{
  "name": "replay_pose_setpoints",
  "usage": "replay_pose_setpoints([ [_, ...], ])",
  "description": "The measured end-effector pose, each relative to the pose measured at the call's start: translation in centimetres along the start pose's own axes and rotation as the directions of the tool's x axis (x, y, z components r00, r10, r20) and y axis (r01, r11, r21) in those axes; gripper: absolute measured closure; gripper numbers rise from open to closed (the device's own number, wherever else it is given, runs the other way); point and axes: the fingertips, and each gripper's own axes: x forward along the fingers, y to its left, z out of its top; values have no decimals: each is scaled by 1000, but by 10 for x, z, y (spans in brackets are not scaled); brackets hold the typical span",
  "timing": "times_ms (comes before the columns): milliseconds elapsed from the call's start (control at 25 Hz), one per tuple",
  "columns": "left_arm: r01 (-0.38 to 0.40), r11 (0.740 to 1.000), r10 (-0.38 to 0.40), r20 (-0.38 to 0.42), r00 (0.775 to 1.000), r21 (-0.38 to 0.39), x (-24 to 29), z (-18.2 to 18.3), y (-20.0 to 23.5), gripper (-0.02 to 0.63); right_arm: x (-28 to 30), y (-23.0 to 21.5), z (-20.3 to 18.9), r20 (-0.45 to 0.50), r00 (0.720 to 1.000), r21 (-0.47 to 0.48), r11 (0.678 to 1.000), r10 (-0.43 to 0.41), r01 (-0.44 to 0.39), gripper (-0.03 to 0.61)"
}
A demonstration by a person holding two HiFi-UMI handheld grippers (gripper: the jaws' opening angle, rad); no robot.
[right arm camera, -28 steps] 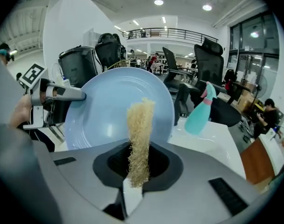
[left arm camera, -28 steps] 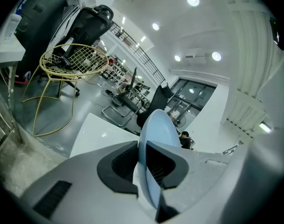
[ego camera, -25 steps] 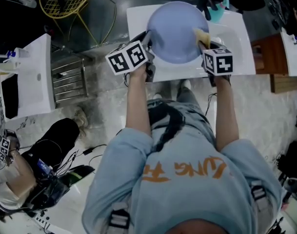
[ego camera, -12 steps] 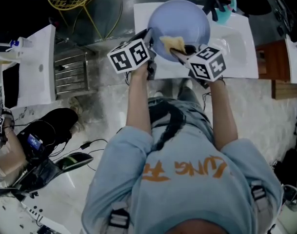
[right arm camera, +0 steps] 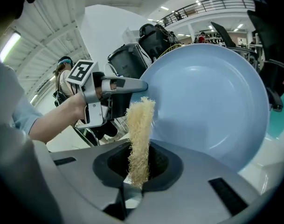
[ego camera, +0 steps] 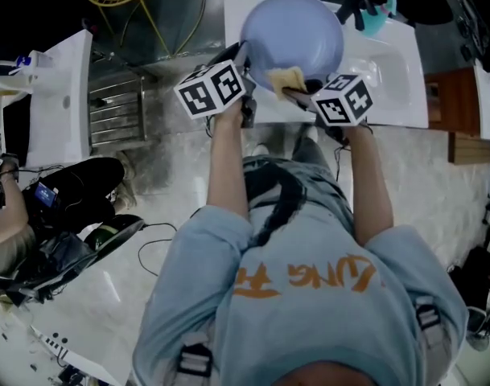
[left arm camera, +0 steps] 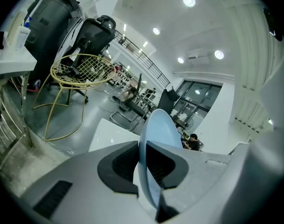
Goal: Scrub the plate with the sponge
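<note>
Over the white basin [ego camera: 393, 71], the left gripper [left arm camera: 142, 164] pinches the blue plate [ego camera: 293, 39] by its rim, held up on edge, while the right gripper [right arm camera: 138, 162] clamps the sponge [right arm camera: 141, 125] at the plate's near edge — a hard push there could twist the plate out of that narrow grip.

Left tool [ego camera: 243, 61] and right tool [ego camera: 299, 92], jaws clenched

Shirt [ego camera: 309, 312]: light blue, short-sleeved, orange lettering [ego camera: 305, 278] across the back.
Shoulder straps [ego camera: 195, 362]: grey buckles.
Left tongs [ego camera: 243, 59], right tongs [ego camera: 297, 92]: white cubes, black square markers.
</note>
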Motion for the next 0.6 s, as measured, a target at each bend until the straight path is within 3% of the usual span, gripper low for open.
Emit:
replay_pose_setpoints([
  [280, 4, 1000, -4, -27, 1000, 20, 6, -6, -5, 574, -19, -27, -25, -11, 998, 112, 991, -66, 67, 543],
  [600, 13, 999, -11, -45, 999, 40, 11, -18, -14, 572, -53, -64, -60, -6, 978, 229, 952, -207, 203, 543],
])
